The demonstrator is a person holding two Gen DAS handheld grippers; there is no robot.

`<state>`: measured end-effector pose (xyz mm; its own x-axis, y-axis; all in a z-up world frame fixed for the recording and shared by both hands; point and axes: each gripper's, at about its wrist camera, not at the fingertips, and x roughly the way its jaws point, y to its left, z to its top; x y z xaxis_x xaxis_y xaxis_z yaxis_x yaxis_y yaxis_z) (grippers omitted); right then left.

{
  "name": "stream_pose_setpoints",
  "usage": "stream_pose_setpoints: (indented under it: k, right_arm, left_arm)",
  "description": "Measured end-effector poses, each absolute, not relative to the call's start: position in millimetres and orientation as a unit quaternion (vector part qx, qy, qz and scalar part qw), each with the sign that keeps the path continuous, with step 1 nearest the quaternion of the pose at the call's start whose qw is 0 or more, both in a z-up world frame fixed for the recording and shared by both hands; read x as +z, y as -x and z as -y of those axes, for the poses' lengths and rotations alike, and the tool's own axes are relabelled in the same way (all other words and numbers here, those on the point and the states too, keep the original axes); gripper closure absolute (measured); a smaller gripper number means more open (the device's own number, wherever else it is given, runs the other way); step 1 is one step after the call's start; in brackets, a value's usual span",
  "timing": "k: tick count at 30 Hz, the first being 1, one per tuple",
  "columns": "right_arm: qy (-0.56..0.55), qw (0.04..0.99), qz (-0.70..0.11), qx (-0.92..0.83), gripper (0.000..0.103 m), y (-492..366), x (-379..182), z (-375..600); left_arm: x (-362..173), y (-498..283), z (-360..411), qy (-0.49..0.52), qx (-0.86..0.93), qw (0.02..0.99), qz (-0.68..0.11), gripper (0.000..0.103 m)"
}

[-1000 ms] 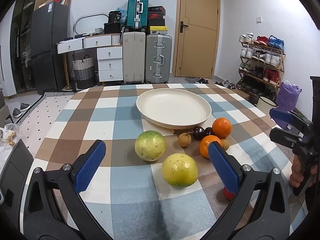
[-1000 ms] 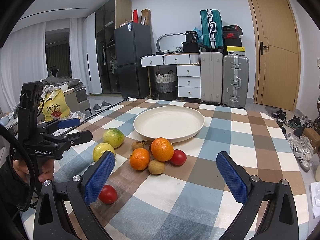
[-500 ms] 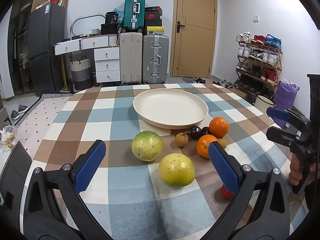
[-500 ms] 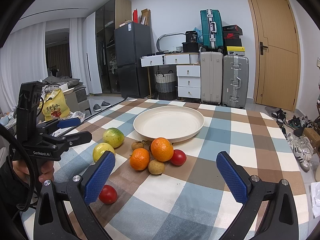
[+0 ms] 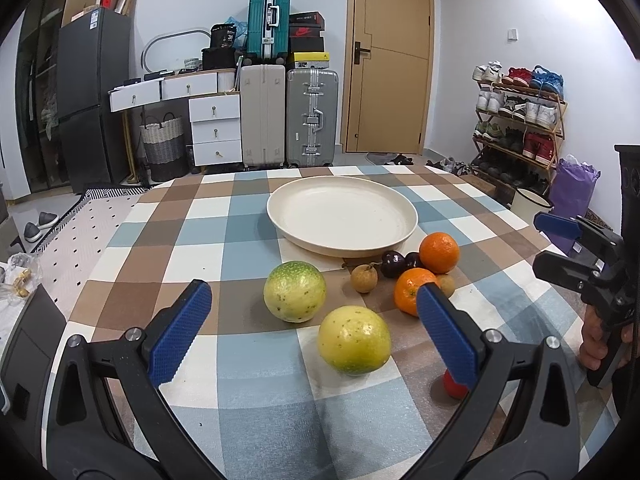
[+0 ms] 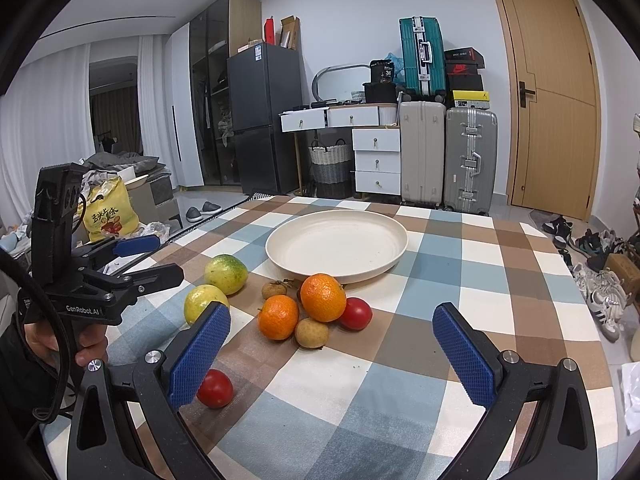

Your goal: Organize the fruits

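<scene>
Left gripper (image 5: 312, 328) spread wide, empty; now nearer yellow fruit (image 5: 354, 340) than second ago. Right gripper (image 6: 332, 356) likewise agape, empty, unmoved. Fruits loose on checked tablecloth (image 6: 460, 292); plate (image 5: 340, 216) bare. Judgement: first pick imminent, nothing organized yet.

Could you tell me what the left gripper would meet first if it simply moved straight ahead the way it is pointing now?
Most likely the yellow citrus fruit, which lies on the table between the open left gripper fingers and nearest to it. The greener citrus fruit sits just behind it. Height is hard to judge, so the gripper might pass over.
</scene>
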<state>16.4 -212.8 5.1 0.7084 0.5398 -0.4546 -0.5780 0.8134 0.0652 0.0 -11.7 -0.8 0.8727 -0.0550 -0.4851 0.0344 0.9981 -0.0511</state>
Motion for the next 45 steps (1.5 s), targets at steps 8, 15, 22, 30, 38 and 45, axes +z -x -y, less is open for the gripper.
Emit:
stream_pose_setpoints:
  k: [8,15,22,30,38,45]
  right_arm:
    - [0.044,0.923,-0.233,0.304,0.000,-18.3,6.2,213.0]
    - [0.044,0.923,-0.236,0.300,0.000,-17.9,1.6,210.4]
    - [0.038,0.923,-0.248,0.293,0.000,-21.4,2.6,213.6]
    - [0.043,0.923,-0.246,0.292,0.000,-19.0,5.2,212.8]
    - [0.049,0.901,-0.313,0.297,0.000,-24.6,-2.2,199.8]
    - [0.056,0.867,-0.387,0.310,0.001,-22.8,-17.1,177.7]
  left_arm:
    - [-0.8,0.2,12.1,0.020,-0.023,0.967,-0.251,0.001]
    - [-2.1,-1.5,12.5,0.018,-0.025,0.967,-0.253,0.001]
    - [-4.9,-4.4,10.8,0.032,-0.032,0.963,-0.267,0.001]
    - [-5.4,-3.3,10.9,0.030,-0.035,0.962,-0.268,0.001]
    - [-6.9,-4.5,18.2,0.014,-0.041,0.957,-0.287,0.001]
    - [-10.3,-8.7,17.8,0.013,-0.040,0.950,-0.309,0.001]
